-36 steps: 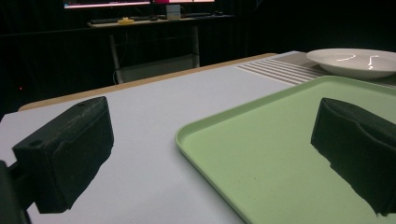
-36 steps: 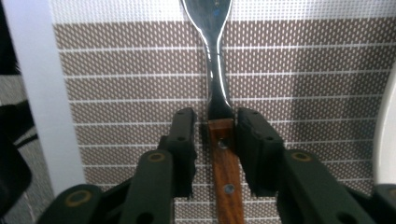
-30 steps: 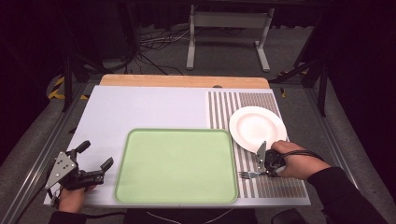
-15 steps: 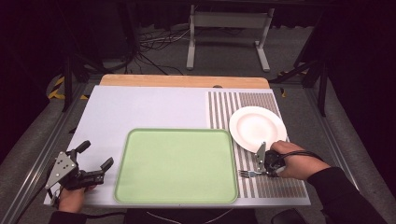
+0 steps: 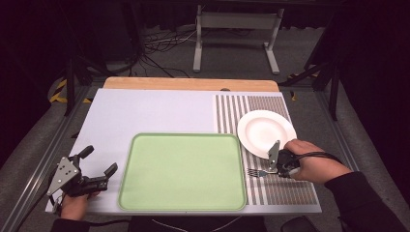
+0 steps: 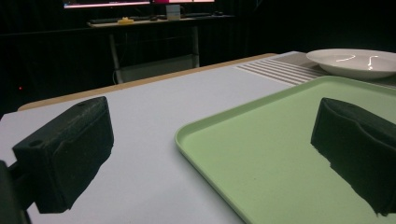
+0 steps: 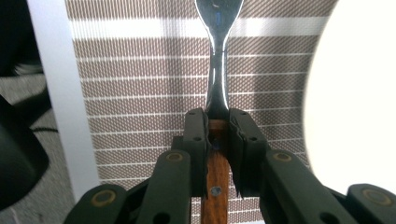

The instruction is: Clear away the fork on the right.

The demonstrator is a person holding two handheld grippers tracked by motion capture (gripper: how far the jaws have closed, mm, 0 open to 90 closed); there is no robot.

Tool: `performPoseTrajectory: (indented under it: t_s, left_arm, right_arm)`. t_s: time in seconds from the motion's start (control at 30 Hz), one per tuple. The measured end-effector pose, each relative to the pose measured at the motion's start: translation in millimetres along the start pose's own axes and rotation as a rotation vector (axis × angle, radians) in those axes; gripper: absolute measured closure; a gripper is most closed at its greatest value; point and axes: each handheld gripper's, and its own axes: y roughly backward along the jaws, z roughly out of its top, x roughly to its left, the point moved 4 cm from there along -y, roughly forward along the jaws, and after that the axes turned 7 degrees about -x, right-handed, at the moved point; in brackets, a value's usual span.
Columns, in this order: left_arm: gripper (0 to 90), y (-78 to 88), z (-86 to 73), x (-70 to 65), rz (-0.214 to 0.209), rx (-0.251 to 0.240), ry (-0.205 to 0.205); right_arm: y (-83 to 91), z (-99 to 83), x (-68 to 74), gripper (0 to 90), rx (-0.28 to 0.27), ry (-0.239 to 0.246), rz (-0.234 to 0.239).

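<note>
Fork [image 5: 258, 172] lies level, tines apparently toward the green tray [image 5: 145, 193].

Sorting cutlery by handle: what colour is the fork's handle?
Reddish-brown wood, on the fork; clearest in the right gripper view.

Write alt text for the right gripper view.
The right gripper has its two black jaws clamped on the wooden handle of a fork, whose metal neck runs up the frame over a brown striped mat. A white plate curves in at the right edge.
</note>
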Motion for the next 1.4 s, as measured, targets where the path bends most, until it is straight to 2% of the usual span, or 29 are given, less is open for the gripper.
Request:
performPoseTrajectory:
  t_s: [0.53, 0.77, 1.07, 1.13, 1.17, 1.23, 1.3, 1.4]
  left_arm:
    - [0.0, 0.2, 0.1, 0.3, 0.002, -0.003, 0.002]
    - [0.0, 0.5, 0.2, 0.5, 0.001, -0.005, 0.001]
    - [0.0, 0.4, 0.5, 0.2, -0.002, -0.008, 0.002]
    - [0.0, 0.5, 0.6, 0.1, -0.002, -0.009, 0.002]
    - [0.0, 0.5, 0.6, 0.1, -0.002, -0.009, 0.002]
    - [0.0, 0.6, 0.7, 0.0, -0.003, -0.01, 0.003]
    - [0.0, 0.8, 0.8, 0.0, -0.004, -0.009, 0.002]
    - [0.0, 0.8, 0.9, 0.0, -0.004, -0.009, 0.003]
  right_arm:
    - [32.1, 26.8, -9.2, 77.5, -0.081, -0.018, -0.062]
    - [36.7, 45.7, -11.1, 77.5, -0.119, -0.019, -0.054]
    - [39.4, 75.5, -12.2, 77.5, -0.186, -0.076, -0.044]
    - [39.7, 83.1, -11.5, 77.6, -0.205, -0.127, -0.027]
    - [39.7, 83.1, -11.5, 77.6, -0.205, -0.127, -0.027]
    - [39.2, 90.7, -10.6, 77.6, -0.231, -0.156, -0.002]
    - [39.5, 96.8, -9.4, 77.5, -0.233, -0.178, 0.015]
    - [39.3, 104.2, -9.5, 77.6, -0.237, -0.189, 0.011]
